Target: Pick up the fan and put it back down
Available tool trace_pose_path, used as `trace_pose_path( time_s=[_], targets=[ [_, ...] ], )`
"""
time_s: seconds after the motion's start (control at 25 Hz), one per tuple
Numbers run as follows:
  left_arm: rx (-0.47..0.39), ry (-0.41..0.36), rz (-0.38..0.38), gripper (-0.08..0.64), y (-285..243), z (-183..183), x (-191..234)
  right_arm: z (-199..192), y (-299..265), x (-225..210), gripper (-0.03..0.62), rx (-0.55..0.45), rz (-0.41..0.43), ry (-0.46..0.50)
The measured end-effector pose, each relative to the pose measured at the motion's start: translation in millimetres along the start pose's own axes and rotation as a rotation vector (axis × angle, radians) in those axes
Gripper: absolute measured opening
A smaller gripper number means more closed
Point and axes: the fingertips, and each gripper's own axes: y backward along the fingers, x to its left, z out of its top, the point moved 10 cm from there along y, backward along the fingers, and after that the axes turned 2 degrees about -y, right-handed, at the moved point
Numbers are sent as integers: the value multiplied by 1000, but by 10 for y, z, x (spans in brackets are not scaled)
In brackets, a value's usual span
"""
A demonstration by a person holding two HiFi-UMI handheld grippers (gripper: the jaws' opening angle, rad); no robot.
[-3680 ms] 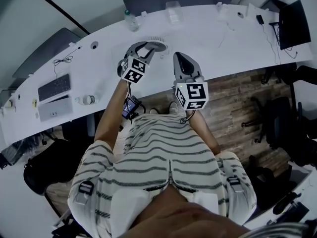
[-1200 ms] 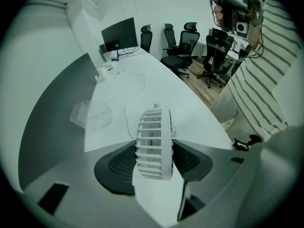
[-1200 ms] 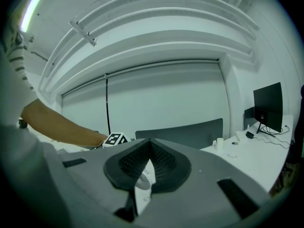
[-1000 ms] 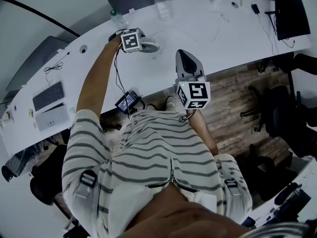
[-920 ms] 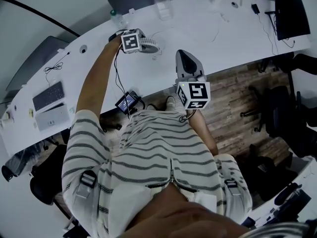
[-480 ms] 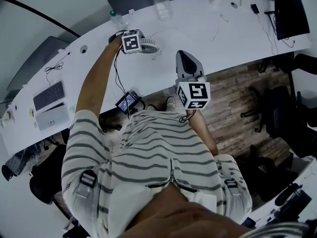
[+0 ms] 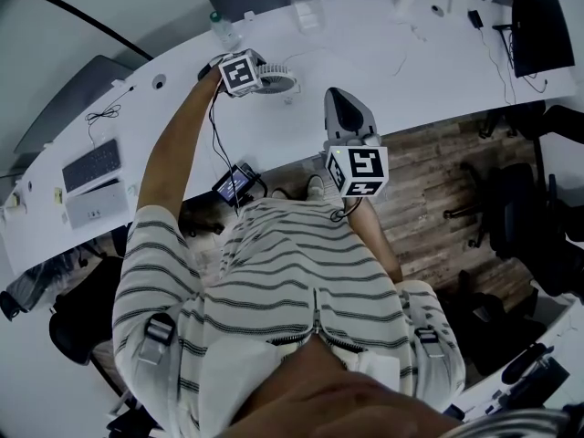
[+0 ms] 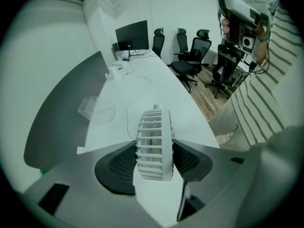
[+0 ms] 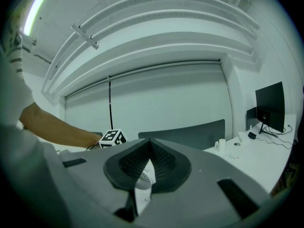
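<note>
Your left gripper [image 7: 264,74] has reached across the curved white desk [image 7: 392,62]; its fingers now clamp the small white round-grilled fan [image 7: 281,81] there, ready for lifting. The right gripper [image 7: 342,99], near the desk's edge, is closed and empty.

No legible text, no labels — nothing readable

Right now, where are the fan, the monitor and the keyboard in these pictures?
fan [image 8: 154,144]: left gripper view, on the edge of its white grille.
monitor [image 8: 132,34]: left gripper view, on the middle of its dark screen.
keyboard [image 7: 94,164]: head view, on its keys, at the desk's left end.
</note>
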Motion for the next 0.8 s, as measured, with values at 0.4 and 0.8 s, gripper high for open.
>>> trace_pose_path(
  time_s=[0.4, 0.8],
  targets=[
    [-94, 178, 44, 233, 224, -7, -234, 5, 8, 56, 11, -6, 25, 0],
    [-181, 346, 137, 232, 496, -29, -489, 4, -4, 130, 11, 1, 47, 5]
  ],
)
